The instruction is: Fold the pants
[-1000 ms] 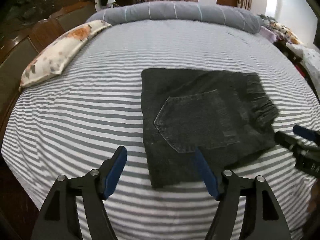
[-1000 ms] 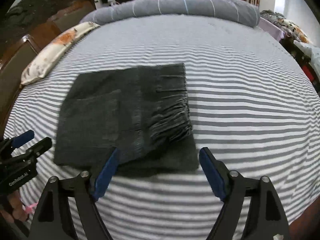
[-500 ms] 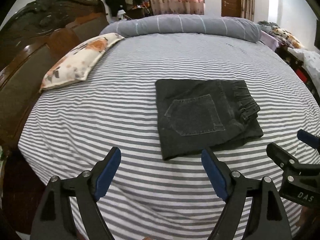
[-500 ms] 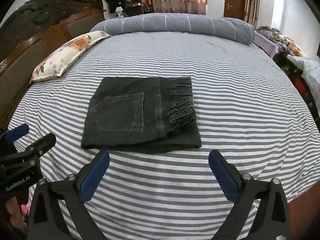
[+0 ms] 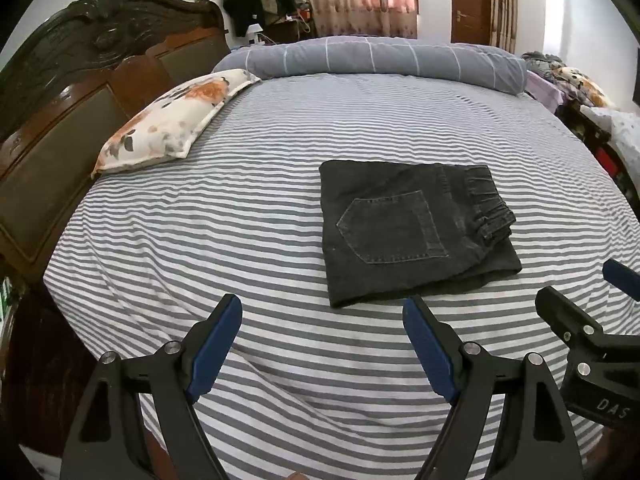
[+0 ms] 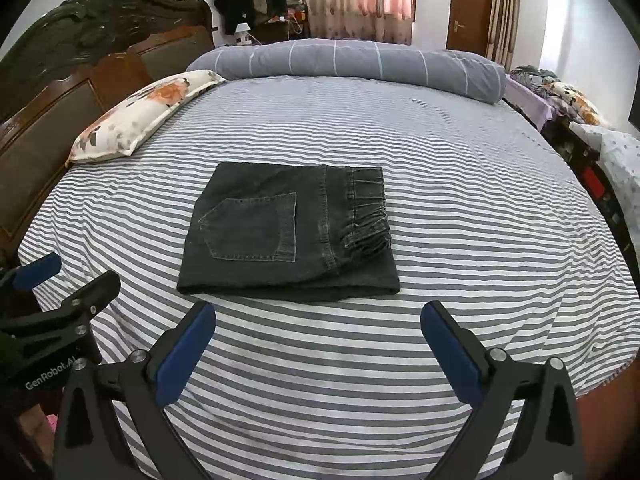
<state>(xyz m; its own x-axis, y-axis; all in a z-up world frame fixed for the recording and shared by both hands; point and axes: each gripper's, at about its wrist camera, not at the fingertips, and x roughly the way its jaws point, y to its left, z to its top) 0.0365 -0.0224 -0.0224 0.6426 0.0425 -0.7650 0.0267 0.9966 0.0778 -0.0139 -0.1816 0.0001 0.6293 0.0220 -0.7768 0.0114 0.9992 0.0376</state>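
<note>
Your folded pants (image 5: 412, 236) lie on the striped bed (image 5: 240, 240). Both your left tongs (image 5: 322, 320) and right tongs (image 6: 318, 326) hang apart, empty; the right's have just been widening; the pants' underlayers seem even.

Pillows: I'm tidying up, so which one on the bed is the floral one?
The flat floral pillow beside the wooden headboard; the other, a long bolster, is grey with thin white lines.

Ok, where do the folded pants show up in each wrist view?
Left wrist: pants lie right of centre, beyond the right finger of the open left claw.
Right wrist: pants lie left of centre, above the open right claw.
Shared landmark: the floral pillow, upper left in both.
</note>
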